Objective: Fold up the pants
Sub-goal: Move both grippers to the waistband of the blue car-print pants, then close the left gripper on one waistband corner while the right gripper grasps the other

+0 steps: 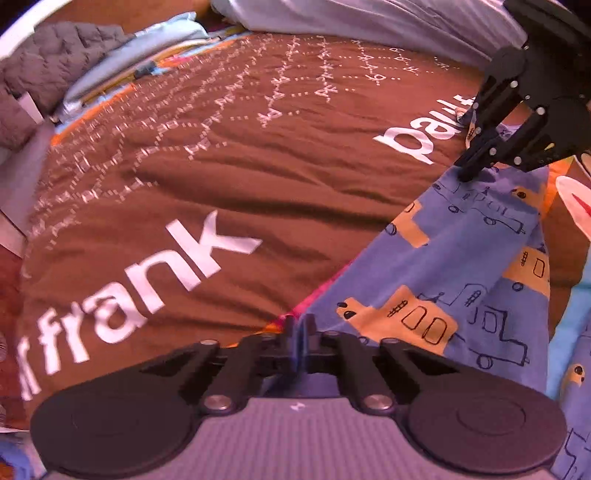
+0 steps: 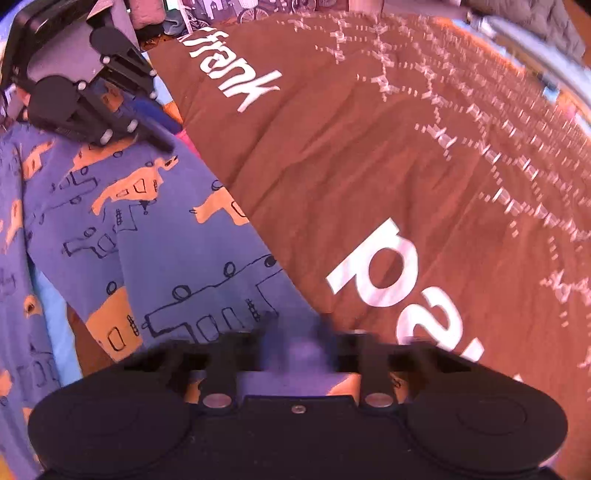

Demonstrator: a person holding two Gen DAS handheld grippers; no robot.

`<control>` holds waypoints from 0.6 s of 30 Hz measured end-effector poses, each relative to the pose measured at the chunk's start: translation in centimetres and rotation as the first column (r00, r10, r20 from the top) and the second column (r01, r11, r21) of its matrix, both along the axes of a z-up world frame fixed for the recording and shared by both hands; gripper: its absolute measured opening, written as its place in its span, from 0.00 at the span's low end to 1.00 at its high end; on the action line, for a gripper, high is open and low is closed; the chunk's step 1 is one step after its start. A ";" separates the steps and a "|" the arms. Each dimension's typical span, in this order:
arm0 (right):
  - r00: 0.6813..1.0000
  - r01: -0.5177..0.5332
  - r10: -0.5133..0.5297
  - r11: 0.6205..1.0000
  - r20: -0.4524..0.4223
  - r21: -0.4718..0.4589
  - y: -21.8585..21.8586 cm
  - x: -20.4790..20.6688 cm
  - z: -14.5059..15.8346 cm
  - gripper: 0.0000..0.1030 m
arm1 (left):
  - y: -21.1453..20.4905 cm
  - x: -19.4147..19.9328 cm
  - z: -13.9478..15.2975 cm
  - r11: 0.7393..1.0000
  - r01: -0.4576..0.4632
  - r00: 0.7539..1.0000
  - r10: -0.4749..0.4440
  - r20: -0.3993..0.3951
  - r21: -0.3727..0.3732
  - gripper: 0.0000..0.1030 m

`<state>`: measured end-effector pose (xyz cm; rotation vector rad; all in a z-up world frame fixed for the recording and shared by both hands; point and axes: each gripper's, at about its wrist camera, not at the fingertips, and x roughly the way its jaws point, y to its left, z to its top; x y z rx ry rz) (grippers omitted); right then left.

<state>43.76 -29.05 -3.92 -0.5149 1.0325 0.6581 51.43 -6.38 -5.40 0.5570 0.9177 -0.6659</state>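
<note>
Blue pants (image 1: 461, 266) with orange patches and drawn vehicles lie along the edge of a brown bedcover (image 1: 240, 177). My left gripper (image 1: 299, 328) is shut on one end of the pants, with a thin fold of blue cloth pinched between its fingers. In the right wrist view the pants (image 2: 166, 229) run from lower centre to upper left. My right gripper (image 2: 299, 332) is blurred and shut on the other end, blue cloth bunched between its fingers. Each gripper shows in the other's view: the right gripper (image 1: 467, 173) at the far end, the left gripper (image 2: 164, 144) at upper left.
The brown bedcover (image 2: 369, 166) carries large white letters and dotted patterns and spreads wide beside the pants. A grey quilted garment (image 1: 55, 59) and pale blue bedding (image 1: 332, 22) lie along the far side. More blue printed cloth (image 2: 14, 258) lies at the left.
</note>
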 end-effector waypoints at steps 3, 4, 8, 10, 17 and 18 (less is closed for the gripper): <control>0.992 -0.007 0.012 0.999 0.128 -0.042 0.6 -1.3 1.2 0.01 | -0.3 -1.1 1.3 0.999 -0.040 0.994 0.040 0.106 -0.001 0.00; 0.983 0.009 0.000 0.999 0.183 -0.052 0.8 -1.4 1.8 0.01 | -0.4 -1.1 1.7 0.998 -0.063 0.989 0.063 0.136 -0.009 0.00; 0.949 0.094 -0.078 0.995 0.305 -0.040 1.4 0.3 3.9 0.01 | 0.0 0.4 1.8 0.979 -0.201 0.959 0.205 0.195 -0.041 0.00; 0.951 0.112 -0.091 0.992 0.296 -0.055 2.1 1.8 3.2 0.01 | -0.1 1.5 0.6 0.969 -0.245 0.952 0.246 0.180 -0.025 0.00; 0.948 0.195 -0.130 0.959 0.290 -0.206 3.4 4.2 -0.8 0.32 | 2.1 0.4 1.2 0.958 -0.284 0.930 0.282 0.235 -0.029 0.77; 0.931 0.242 -0.174 0.952 0.320 -0.188 2.5 4.4 0.1 0.40 | 3.2 0.1 2.2 0.957 -0.284 0.923 0.288 0.256 -0.054 0.77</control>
